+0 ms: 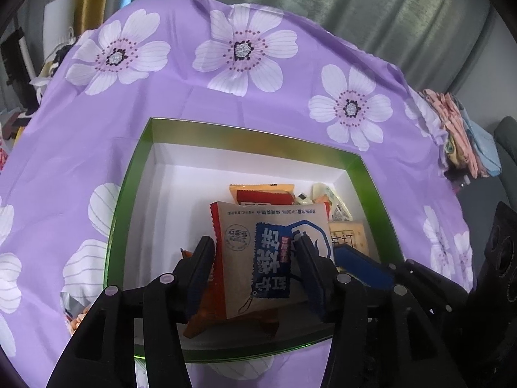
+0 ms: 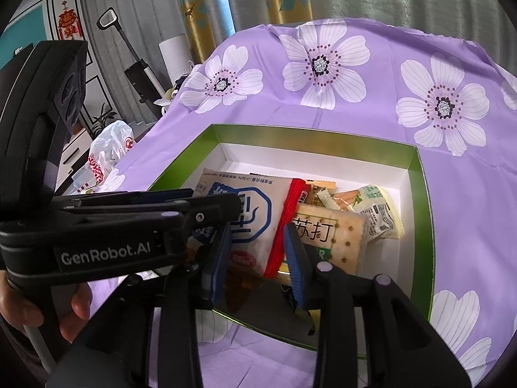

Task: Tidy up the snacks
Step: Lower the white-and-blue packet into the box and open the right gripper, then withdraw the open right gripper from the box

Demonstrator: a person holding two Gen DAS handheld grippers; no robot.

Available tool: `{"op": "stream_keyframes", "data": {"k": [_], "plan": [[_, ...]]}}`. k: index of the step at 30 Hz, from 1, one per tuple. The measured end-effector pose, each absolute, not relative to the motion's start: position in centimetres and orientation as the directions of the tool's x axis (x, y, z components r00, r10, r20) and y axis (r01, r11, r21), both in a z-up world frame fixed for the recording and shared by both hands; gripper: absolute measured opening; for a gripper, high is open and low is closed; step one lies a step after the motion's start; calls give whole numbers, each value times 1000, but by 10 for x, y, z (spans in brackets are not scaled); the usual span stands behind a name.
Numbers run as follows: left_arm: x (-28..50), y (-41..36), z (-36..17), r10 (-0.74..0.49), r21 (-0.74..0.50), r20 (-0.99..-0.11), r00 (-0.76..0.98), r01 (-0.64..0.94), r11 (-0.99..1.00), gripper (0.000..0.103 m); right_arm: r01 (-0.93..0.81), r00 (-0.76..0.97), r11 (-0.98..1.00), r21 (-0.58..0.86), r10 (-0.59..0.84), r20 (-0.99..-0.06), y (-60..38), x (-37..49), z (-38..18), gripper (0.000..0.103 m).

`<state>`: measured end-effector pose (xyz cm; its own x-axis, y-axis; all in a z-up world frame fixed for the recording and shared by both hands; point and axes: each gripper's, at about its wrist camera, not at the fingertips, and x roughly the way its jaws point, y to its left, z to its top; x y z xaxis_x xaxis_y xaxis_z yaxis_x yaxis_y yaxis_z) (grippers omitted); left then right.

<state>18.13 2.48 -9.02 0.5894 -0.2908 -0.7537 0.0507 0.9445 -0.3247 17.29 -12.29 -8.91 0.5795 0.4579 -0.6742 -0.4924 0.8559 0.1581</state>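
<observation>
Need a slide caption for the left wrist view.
Left gripper straddles a kraft-and-blue snack packet over the green-rimmed box on a purple floral cloth.

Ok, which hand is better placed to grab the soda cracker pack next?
Right. The right gripper has open jaws beside the soda cracker pack; the left gripper straddles the beige biscuit packet farther off.

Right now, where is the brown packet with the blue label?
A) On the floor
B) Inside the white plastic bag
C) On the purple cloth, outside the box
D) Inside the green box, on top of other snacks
D: the brown packet lies inside the green box, resting on other snack packets.
</observation>
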Motion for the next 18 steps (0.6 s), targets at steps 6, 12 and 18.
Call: {"op": "stream_keyframes", "data": {"k": [6,12,18], "plan": [[180,25,-89,-262,-302,-760,594,34,953,62,-482,586,863,151,445,-677,-125,173,-89,43],[177,23,-85,-246,-284,-757,606,35,958,79,-473,588,867,156,443,-677,-125,171,-87,56],[171,19,-78,-232,-263,-747,623,45,964,80,-478,594,866,147,442,-672,-122,167,-83,59]]}}
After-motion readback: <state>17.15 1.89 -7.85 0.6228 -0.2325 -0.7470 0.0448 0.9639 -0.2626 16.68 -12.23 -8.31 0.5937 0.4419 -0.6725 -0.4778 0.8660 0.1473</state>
